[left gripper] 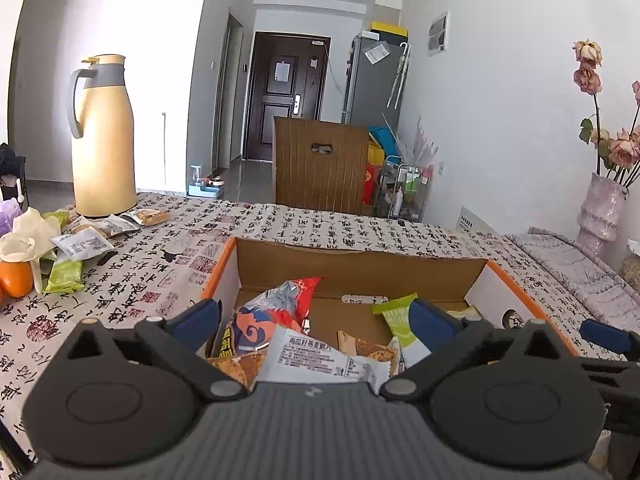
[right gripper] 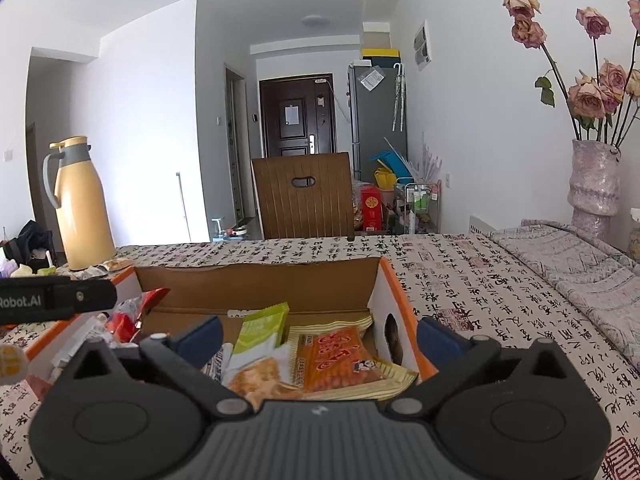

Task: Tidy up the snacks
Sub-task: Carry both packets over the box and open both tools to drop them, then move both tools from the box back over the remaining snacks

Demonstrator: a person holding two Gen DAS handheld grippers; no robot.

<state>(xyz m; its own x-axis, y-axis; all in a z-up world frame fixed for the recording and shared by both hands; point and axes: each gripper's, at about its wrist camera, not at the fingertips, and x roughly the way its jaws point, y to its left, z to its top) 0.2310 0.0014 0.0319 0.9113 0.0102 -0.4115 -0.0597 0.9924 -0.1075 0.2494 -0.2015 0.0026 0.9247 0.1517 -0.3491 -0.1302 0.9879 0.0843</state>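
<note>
An open cardboard box with orange edges point(left gripper: 360, 268) point(right gripper: 256, 280) sits on the patterned tablecloth and holds several snack packets. In the left wrist view I see a red packet point(left gripper: 280, 304), a white packet point(left gripper: 316, 360) and a green packet point(left gripper: 396, 320). My left gripper point(left gripper: 314, 320) is open and empty over the box's left half. In the right wrist view a green packet point(right gripper: 260, 328) and an orange packet point(right gripper: 340, 360) lie inside. My right gripper point(right gripper: 318, 334) is open and empty over the box's right end. More loose packets point(left gripper: 88, 236) lie at the table's left.
A yellow thermos jug point(left gripper: 102, 136) point(right gripper: 80, 204) stands at the table's far left. An orange point(left gripper: 16, 280) lies by the loose packets. A vase of dried roses point(right gripper: 592, 176) stands at the right. A wooden chair point(right gripper: 304, 200) is behind the table.
</note>
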